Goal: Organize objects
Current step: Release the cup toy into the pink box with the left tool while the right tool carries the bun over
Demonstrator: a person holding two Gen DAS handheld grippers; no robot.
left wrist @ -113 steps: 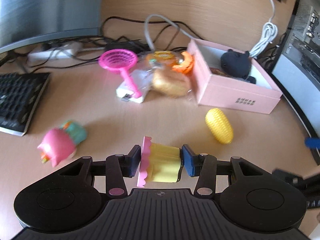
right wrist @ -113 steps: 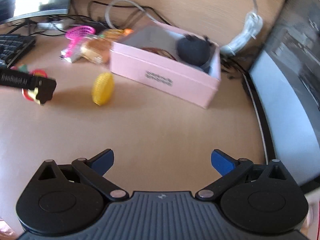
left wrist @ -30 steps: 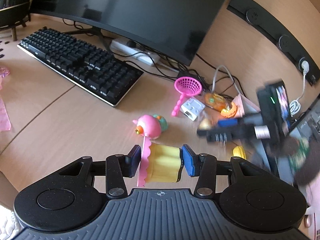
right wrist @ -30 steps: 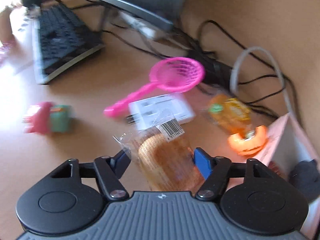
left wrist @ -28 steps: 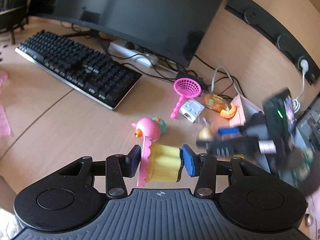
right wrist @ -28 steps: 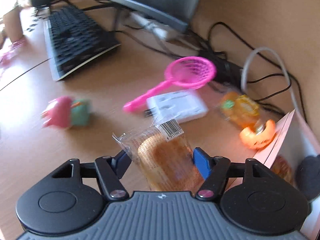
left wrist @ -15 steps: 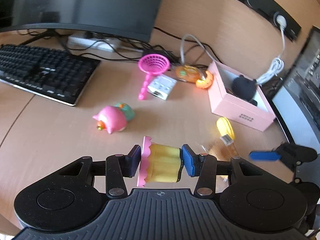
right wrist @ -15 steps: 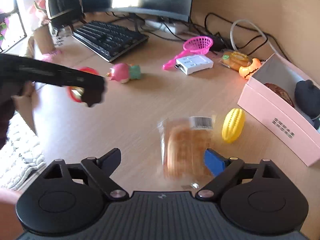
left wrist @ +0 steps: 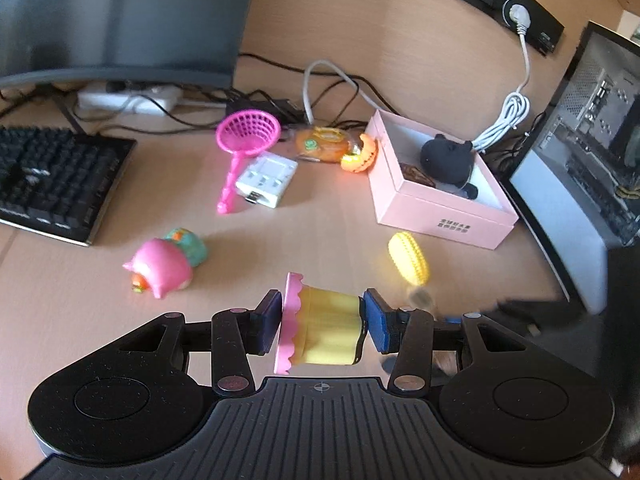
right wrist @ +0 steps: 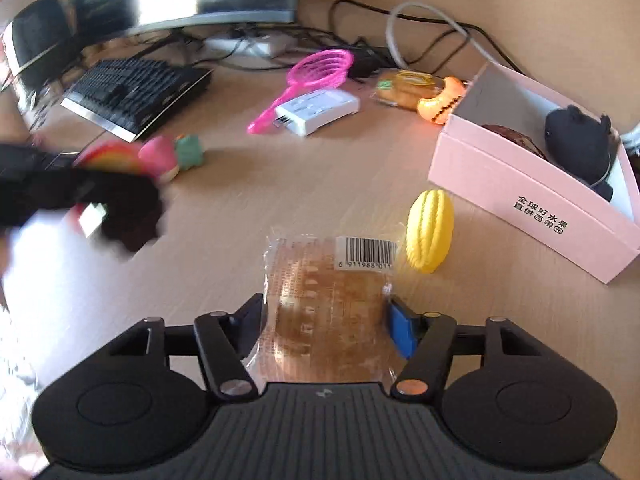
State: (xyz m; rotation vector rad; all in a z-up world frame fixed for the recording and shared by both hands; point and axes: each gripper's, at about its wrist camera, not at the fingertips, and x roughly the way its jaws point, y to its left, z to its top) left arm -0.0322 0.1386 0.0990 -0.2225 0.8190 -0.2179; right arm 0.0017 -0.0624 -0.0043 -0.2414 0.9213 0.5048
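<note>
My left gripper (left wrist: 322, 322) is shut on a yellow toy cupcake with a pink frill (left wrist: 320, 326), held above the desk. My right gripper (right wrist: 326, 330) is shut on a wrapped bread bun with a barcode label (right wrist: 326, 300), low over the desk. A pink box (left wrist: 440, 204) (right wrist: 532, 204) stands open at the right, holding a black plush (left wrist: 448, 156) (right wrist: 576, 136) and a brown item. A yellow toy corn (left wrist: 408, 258) (right wrist: 430, 236) lies in front of the box. The left gripper shows blurred at the left of the right wrist view (right wrist: 80, 196).
A pink pig toy (left wrist: 160, 268), a pink strainer (left wrist: 244, 144), a white adapter (left wrist: 266, 178), a packaged orange snack (left wrist: 324, 144) and an orange toy (left wrist: 360, 156) lie mid-desk. A keyboard (left wrist: 48, 184) and monitor are left, cables behind, a computer case (left wrist: 592, 152) right.
My right gripper has closed on the bun again after opening half a second ago with the bun set down by the corn. My left gripper has kept the cupcake and shifted toward the box.
</note>
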